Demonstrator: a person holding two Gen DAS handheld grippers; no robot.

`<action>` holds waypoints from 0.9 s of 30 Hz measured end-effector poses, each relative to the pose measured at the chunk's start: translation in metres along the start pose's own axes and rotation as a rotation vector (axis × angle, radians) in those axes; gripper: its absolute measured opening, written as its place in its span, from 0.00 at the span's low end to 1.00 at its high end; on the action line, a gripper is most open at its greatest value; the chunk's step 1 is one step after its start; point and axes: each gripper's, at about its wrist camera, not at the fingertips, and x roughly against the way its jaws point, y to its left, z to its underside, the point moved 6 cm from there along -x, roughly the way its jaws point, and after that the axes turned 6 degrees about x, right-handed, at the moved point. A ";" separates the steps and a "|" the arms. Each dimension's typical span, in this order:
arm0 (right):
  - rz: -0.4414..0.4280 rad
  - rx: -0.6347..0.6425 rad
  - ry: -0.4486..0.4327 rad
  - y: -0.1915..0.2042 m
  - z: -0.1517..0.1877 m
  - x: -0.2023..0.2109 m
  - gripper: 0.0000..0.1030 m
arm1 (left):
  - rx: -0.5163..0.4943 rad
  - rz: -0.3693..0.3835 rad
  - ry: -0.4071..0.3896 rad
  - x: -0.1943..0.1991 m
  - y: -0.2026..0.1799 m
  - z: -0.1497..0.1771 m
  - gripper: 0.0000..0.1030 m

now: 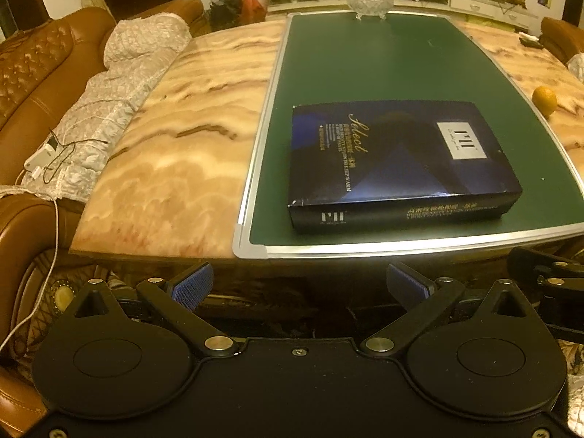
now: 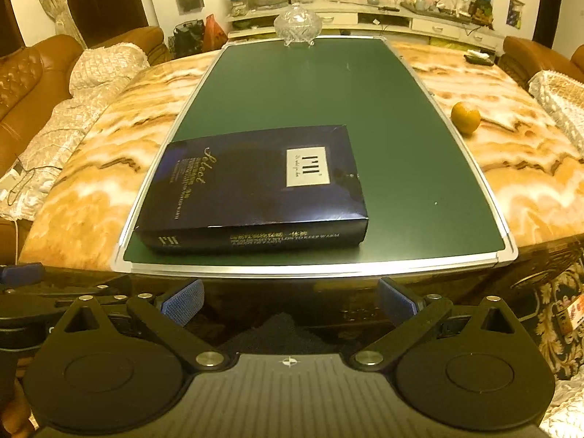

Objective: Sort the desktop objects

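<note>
While both grippers are held off the near edge of the marble table (image 1: 175, 168), nothing is gripped by either. The left gripper (image 1: 299, 286) is seen with its blue-padded fingers (image 1: 191, 286) spread wide apart, and only air lies between them. The right gripper (image 2: 288, 301) is likewise seen with its fingers (image 2: 182, 301) wide apart and bare.

A green board (image 1: 383, 69) with a silver frame is laid flat on the table, its near edge close to the table's near edge. A dark blue box (image 1: 398, 157) is laid flat on the near part of the board, label side up; in the right wrist view it is seen towards the board's left side (image 2: 252, 186). An orange (image 2: 465, 117) is seen on the bare marble, just beside the board's right frame and apart from the box. A lidded glass bowl (image 2: 297, 25) is stood at the board's far edge.

A brown sofa (image 1: 33, 84) draped with a pale cover (image 1: 109, 95) is noted along the table's left side, with a white cable (image 1: 43, 273) hanging from it.
</note>
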 end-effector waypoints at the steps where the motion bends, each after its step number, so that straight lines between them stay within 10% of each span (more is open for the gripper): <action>1: 0.003 0.002 -0.003 0.001 0.000 0.001 1.00 | 0.006 0.004 0.002 0.001 0.000 0.001 1.00; 27: 0.010 0.001 0.000 0.002 -0.006 -0.005 1.00 | 0.035 0.013 0.014 -0.002 0.003 -0.002 1.00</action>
